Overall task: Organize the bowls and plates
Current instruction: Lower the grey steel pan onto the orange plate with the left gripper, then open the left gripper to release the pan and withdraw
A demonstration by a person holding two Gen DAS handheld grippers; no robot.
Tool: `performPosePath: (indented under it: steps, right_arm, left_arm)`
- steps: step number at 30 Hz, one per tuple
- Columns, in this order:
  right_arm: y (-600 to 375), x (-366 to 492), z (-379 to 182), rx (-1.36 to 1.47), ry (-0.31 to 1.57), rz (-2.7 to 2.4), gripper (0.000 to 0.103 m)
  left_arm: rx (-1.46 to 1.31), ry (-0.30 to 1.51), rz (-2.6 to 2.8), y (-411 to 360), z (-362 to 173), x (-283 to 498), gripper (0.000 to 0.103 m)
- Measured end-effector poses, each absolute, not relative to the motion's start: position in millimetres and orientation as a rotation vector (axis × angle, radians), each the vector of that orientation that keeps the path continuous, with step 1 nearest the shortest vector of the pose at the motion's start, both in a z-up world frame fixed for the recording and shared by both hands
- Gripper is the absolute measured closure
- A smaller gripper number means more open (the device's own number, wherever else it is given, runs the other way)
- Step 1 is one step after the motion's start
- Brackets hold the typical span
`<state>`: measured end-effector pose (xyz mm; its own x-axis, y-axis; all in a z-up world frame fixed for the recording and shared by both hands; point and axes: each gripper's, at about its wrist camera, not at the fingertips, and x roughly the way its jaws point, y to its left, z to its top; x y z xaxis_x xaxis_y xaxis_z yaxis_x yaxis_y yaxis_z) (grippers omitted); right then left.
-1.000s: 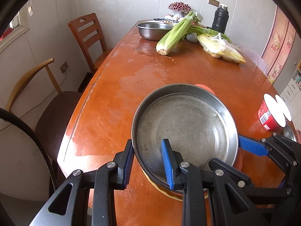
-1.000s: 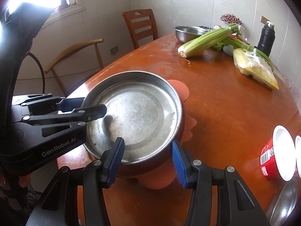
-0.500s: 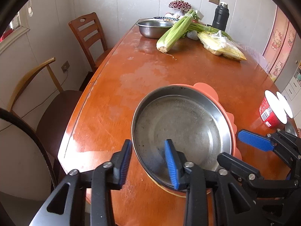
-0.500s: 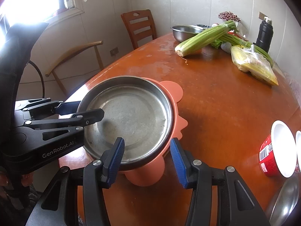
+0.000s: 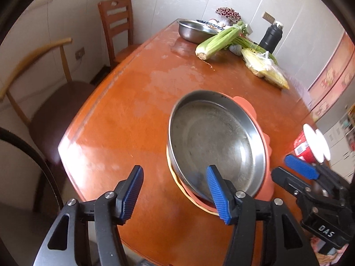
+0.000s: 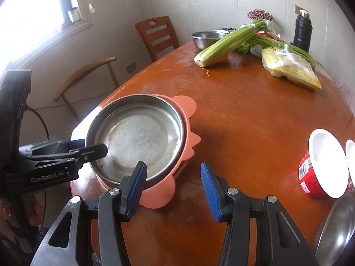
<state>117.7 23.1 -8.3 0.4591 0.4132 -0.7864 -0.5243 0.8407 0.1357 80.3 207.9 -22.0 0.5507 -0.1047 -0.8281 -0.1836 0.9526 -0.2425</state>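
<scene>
Steel plate (image 5: 218, 143) nested in orange scalloped plate (image 6: 185, 110) on table (image 5: 137, 93), near edge. Left gripper (image 5: 175, 194) spread wide at plate's 7 o'clock, gripping nothing. Right gripper (image 6: 173, 185) likewise released at 5 o'clock, clear of rim.

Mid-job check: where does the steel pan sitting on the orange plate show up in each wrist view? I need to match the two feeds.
Left wrist: the steel pan sits right of centre, its near rim beside the left gripper.
Right wrist: the steel pan sits left of centre, beyond the right gripper.
Shared landmark: the celery bunch at the table's far end, upper right of centre in both.
</scene>
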Motion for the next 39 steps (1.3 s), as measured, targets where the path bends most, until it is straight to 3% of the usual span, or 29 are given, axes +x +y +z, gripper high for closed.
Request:
performPosePath:
  steps: [39]
  right_arm:
    - [-16.8, 158.4, -24.4, -0.075, 0.976, 0.467, 0.051]
  left_arm:
    - [-0.184, 1.067, -0.041, 132.5, -34.5, 145.7, 0.04]
